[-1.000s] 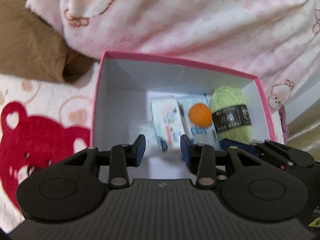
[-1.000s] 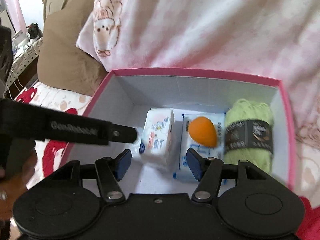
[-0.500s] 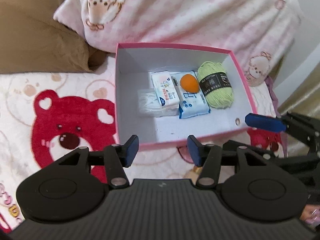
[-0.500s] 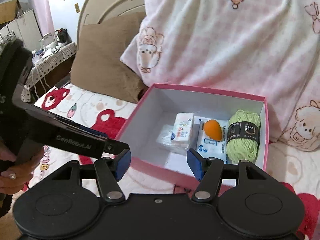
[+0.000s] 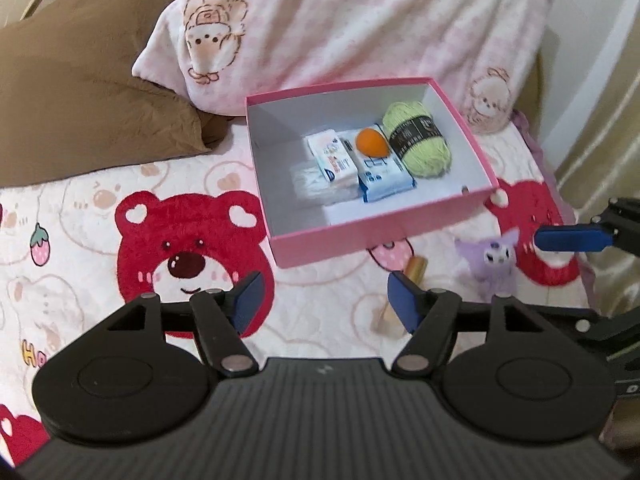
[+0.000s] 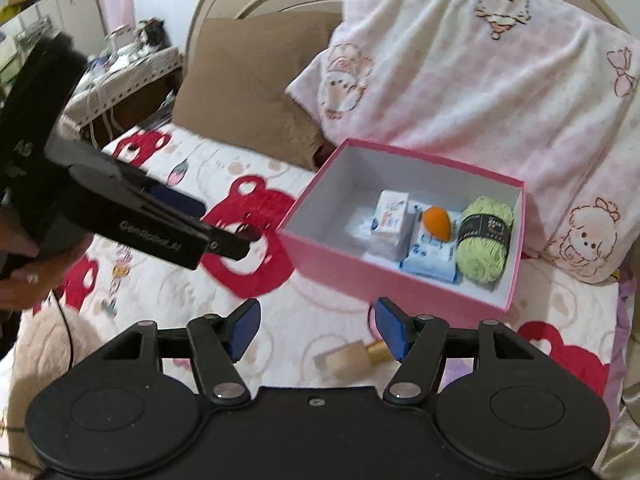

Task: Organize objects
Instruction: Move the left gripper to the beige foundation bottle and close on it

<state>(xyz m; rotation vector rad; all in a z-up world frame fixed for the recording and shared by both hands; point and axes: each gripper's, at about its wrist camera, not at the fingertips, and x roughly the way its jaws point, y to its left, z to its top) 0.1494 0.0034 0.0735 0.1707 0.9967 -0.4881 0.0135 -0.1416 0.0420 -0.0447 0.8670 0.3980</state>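
Observation:
A pink box (image 5: 376, 232) (image 6: 360, 272) lies on the bed. Inside are a green yarn ball (image 5: 420, 144) (image 6: 484, 236), an orange sponge (image 5: 372, 142) (image 6: 438, 224), a white tissue pack (image 5: 332, 156) (image 6: 390, 216) and a blue wipes pack (image 5: 384, 180) (image 6: 430, 260). In front of the box lie a purple plush toy (image 5: 496, 260) and a gold-capped bottle (image 5: 414, 270) (image 6: 352, 360). My left gripper (image 5: 326, 296) hangs above the bedspread short of the box, its jaws opening and empty. The right gripper (image 6: 318, 326) stands open over the bottle, holding nothing.
A brown pillow (image 5: 80, 92) and a pink blanket (image 5: 360, 28) lie behind the box. The bedspread (image 5: 188, 248) carries red bear prints. A person's hand (image 6: 24, 280) holds the left gripper's body (image 6: 160, 224) at the left. A cluttered side table (image 6: 120, 68) stands beyond the bed.
Both grippers have drawn back and up from inside the box to the bedspread in front. The left jaws have widened. The plush toy and bottle have come into view.

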